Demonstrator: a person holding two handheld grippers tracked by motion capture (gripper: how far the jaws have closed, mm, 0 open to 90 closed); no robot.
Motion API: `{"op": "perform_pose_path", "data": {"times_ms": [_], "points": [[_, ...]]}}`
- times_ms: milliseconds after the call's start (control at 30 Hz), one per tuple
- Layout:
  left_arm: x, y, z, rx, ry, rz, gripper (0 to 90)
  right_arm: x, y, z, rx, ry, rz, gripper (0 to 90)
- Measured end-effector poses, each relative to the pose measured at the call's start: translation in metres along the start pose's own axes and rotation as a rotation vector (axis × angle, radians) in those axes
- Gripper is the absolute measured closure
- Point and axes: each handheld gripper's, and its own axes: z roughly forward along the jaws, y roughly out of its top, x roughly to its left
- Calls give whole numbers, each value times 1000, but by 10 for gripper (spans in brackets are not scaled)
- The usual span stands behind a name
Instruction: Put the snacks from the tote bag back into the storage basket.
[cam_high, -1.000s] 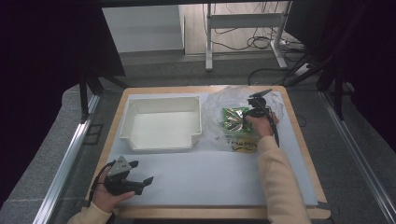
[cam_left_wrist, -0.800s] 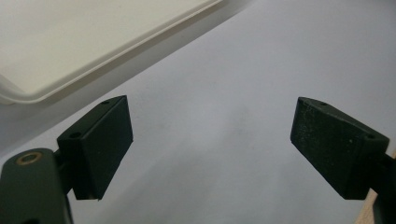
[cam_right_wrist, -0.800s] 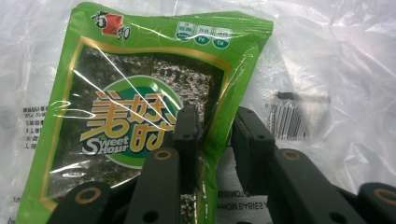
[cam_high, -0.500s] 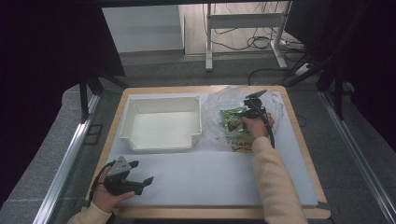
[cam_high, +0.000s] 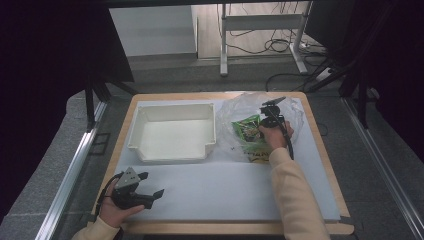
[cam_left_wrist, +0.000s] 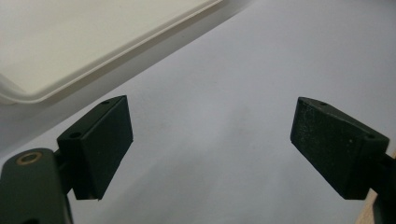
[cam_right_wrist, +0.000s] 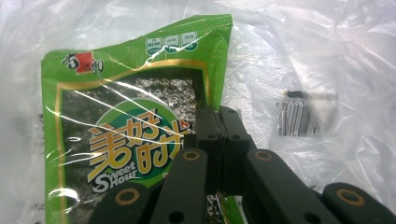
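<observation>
Green foil seaweed snack packet (cam_high: 248, 131) lies at the far right of the table inside a crumpled clear plastic bag (cam_high: 240, 107), just right of the shallow white plastic tray (cam_high: 172, 132). From the high view, the person's right arm in a cream sleeve (cam_high: 295, 200) reaches forward from the bottom edge, nearly straight, with the right hand (cam_high: 273, 136) over the packet's right edge and the right gripper (cam_high: 265, 117) pointing away and down into the bag. The left hand (cam_high: 116, 210) rests low at the near left corner, its left gripper (cam_high: 150, 192) lying level above the white table sheet (cam_high: 220, 190) and aimed to the right, well apart from the tray. The left gripper view looks along its own two black jaws, which stand wide apart with nothing between them; below them is bare white sheet, and a corner of the tray (cam_left_wrist: 70, 42) fills the upper left. The right gripper view brings what the overhead camera cannot resolve: the right gripper (cam_right_wrist: 219, 128) has just been closing and its jaws are now pinched together on the right edge of the packet (cam_right_wrist: 126, 121), through or beside a fold of the clear bag (cam_right_wrist: 336, 56), I cannot tell which. It also shows the packet's yellow lettering and a small barcode label (cam_right_wrist: 299, 116) under the plastic to the right.
</observation>
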Motion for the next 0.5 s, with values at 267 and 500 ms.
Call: {"op": "perform_pose_path", "data": {"times_ms": [267, 500], "points": [[0, 0, 0, -1, 1, -1, 130, -2, 0, -7, -30, 29, 0, 887], [0, 0, 0, -1, 1, -1, 131, -3, 0, -21, -75, 28, -24, 890]]}}
